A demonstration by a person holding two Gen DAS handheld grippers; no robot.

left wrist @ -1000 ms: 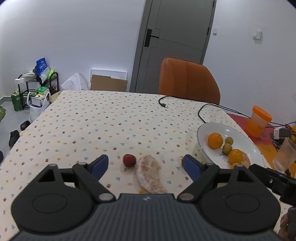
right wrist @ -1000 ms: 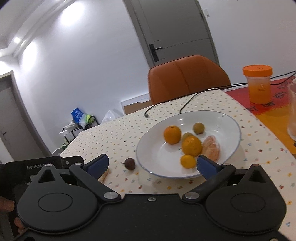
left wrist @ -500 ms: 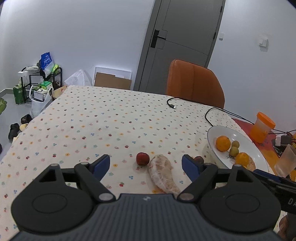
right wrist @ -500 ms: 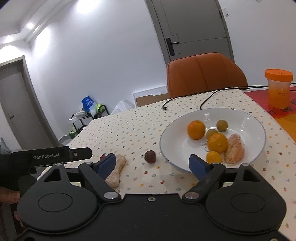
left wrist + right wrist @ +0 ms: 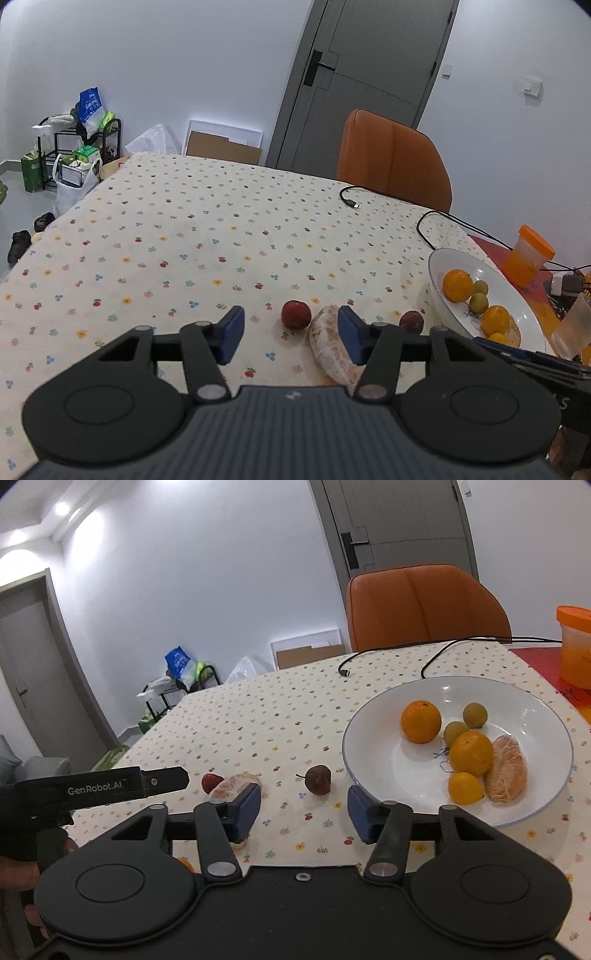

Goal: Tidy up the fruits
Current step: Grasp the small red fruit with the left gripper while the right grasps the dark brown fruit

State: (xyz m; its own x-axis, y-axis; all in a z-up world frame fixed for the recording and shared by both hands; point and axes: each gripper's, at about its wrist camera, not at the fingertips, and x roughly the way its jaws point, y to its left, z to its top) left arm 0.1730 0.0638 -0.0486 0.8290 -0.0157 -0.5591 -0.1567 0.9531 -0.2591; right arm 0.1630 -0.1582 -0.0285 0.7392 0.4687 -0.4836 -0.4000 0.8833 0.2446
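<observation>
A white plate point(image 5: 532, 701) point(image 5: 517, 295) holds oranges point(image 5: 421, 722), small green fruits point(image 5: 475, 715) and a peeled citrus piece point(image 5: 506, 768). On the dotted tablecloth lie a small red fruit point(image 5: 295, 314) point(image 5: 210, 781), a peeled citrus piece point(image 5: 328, 350) point(image 5: 236, 786) and a dark brown fruit point(image 5: 318, 780) point(image 5: 413, 321). My left gripper point(image 5: 290, 334) is open and empty, above the red fruit and the peeled piece. My right gripper point(image 5: 304, 814) is open and empty, just in front of the dark fruit. The left gripper's body also shows in the right wrist view point(image 5: 99, 786).
A black cable point(image 5: 424, 218) lies on the far side of the table. An orange-lidded jar point(image 5: 530, 254) and a clear cup point(image 5: 574, 328) stand right of the plate on a red mat. An orange chair point(image 5: 395, 158) stands behind the table.
Both grippers have swung left and drawn back a little, so the fruits and plate sit further right in each view. Both stay open and empty.
</observation>
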